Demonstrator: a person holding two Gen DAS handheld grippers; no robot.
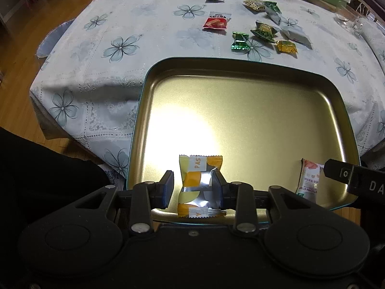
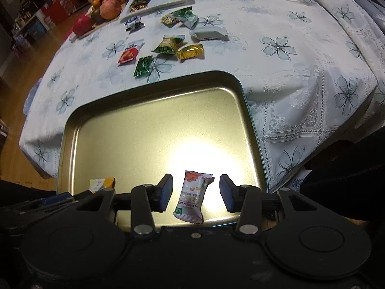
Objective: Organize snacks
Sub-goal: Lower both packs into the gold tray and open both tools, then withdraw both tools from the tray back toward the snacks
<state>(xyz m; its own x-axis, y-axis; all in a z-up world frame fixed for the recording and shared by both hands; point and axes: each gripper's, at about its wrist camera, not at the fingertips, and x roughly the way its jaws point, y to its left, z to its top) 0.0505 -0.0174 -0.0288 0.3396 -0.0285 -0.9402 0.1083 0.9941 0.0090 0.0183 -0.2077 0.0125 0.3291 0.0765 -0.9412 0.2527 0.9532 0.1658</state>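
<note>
Left gripper (image 1: 192, 187) is hovering spread over the tin tray (image 1: 240, 110), a yellow snack packet (image 1: 201, 185) lying on the tray's near edge between its fingers. Right gripper (image 2: 196, 192) is also spread, a white snack packet (image 2: 192, 200) lying loose between. More wrapped snacks (image 2: 168, 45) are sitting on the tablecloth (image 2: 288, 72) beyond the tray.

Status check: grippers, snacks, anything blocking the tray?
Left gripper open around yellow packet. Right gripper open around white packet. Both packets in tray. Nothing blocking.
</note>
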